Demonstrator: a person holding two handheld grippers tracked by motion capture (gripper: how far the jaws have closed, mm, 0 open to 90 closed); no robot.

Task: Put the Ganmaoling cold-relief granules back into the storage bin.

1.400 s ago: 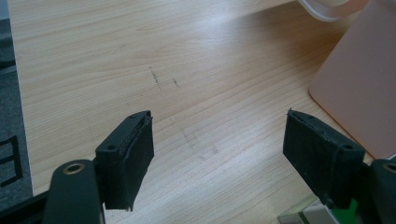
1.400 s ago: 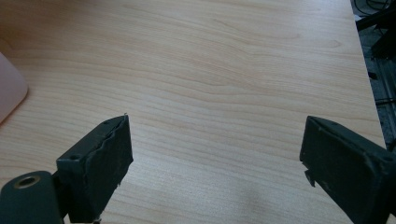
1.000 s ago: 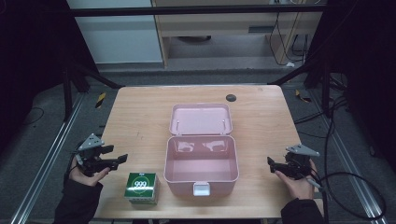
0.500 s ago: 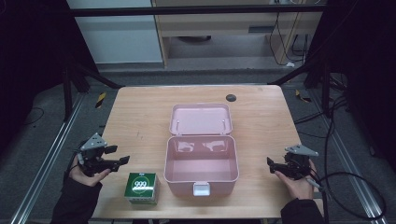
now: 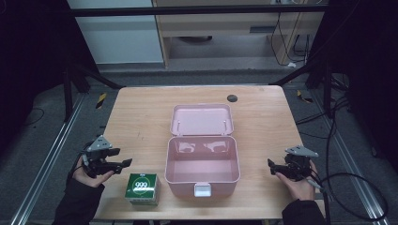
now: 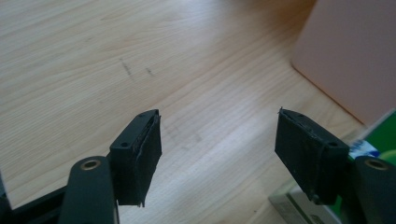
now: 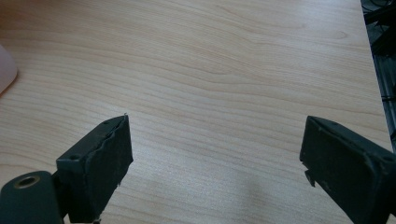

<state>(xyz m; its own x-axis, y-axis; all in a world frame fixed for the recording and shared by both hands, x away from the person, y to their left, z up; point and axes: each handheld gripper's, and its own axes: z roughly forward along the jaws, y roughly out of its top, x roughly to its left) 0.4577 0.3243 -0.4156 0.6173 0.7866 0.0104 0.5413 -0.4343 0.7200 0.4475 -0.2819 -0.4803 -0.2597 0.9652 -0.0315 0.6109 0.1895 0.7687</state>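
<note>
Dark flooring, metal rails and a pale cabinet are surrounding a light wooden bench [image 5: 141, 122] in the high view. At the middle of the bench a pink box [image 5: 202, 161] is standing open, its lid [image 5: 202, 119] lying back flat toward the upper part of the frame; nothing is lying inside the box, and a pale latch is hanging at its front wall. Just to the lower left of the box a small green carton [image 5: 143, 188] is sitting on the bench, apart from the box. At the lower left of the frame the left tool [image 5: 123, 162] is hovering near the carton, pointing toward it; its jaws have just been closing, yet they are standing apart with nothing between them. In the left gripper view the carton's corner [image 6: 380, 140] is peeking in at the right edge behind one jaw. At the lower right the right tool [image 5: 272, 165] is resting near the bench's edge, well apart from the box, jaws spread wide over bare wood. A small dark disc [image 5: 232, 98] is lying near the far edge.
</note>
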